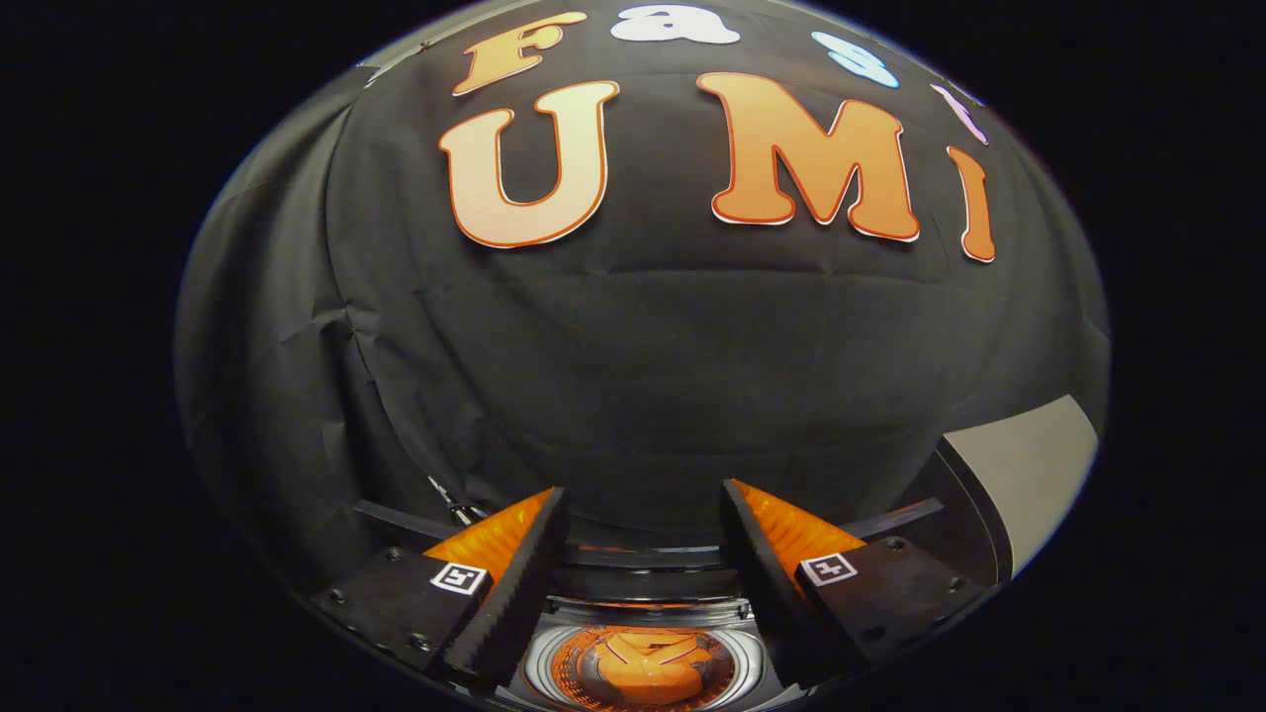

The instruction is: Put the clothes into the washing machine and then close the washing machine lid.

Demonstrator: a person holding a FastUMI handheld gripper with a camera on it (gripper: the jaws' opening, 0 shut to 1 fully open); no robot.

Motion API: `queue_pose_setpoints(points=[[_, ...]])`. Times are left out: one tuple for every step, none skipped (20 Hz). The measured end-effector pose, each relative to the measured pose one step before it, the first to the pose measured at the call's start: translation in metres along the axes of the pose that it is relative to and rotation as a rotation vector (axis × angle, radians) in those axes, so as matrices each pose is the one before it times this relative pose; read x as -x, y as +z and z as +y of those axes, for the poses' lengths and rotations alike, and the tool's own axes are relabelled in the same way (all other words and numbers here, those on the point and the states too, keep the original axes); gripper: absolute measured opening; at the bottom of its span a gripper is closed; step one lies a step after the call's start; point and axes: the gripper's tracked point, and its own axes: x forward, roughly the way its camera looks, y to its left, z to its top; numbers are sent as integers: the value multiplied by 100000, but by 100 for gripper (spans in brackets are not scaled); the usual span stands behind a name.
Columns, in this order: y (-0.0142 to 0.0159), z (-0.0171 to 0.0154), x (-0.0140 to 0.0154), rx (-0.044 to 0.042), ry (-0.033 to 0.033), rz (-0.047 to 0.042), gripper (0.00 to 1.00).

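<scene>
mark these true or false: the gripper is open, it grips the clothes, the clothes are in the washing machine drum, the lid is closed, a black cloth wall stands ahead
1. The gripper is open. True: its fingers stand apart with nothing between them.
2. It grips the clothes. False: the orange clothes lie below the fingers, untouched.
3. The clothes are in the washing machine drum. True: they sit inside its round metal rim.
4. The lid is closed. False: the drum is uncovered, and the pale panel raised at one side may be the lid.
5. A black cloth wall stands ahead. True.
</scene>
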Motion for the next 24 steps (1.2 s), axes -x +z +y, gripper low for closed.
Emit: queue_pose_setpoints(points=[[-230,53,624,18,-88,-378,100],[-178,101,338,133,5,-190,99],[-324,23,291,109,12,-173,100],[-218,34,262,15,-18,-133,99],[-265,79,388,181,28,-106,100],[-161,22,324,107,34,-83,99],[-251,-22,456,91,-65,-216,99],[-275,10,305,166,79,-353,99],[-360,49,230,-17,390,-216,99],[-231,63,432,-459,369,-212,99],[-331,35,278,273,318,-66,99],[-193,-23,214,343,154,-15,99],[-230,64,412,-80,-89,-233,99],[-197,-41,75,3,24,21,99],[-329,-52,229,-284,-233,89,99],[-259,-24,147,136,-149,-31,99],[-81,-37,384,138,-71,-148,99],[-279,99,159,-71,163,-25,99],[-407,90,230,-214,263,277,99],[-447,117,165,-266,457,994,99],[-596,210,282,-157,413,939,99],[-899,-143,30,-748,-548,1374,99],[-1490,-3,-260,-463,-501,4485,99],[-1439,11,-234,-301,-105,3971,99]])
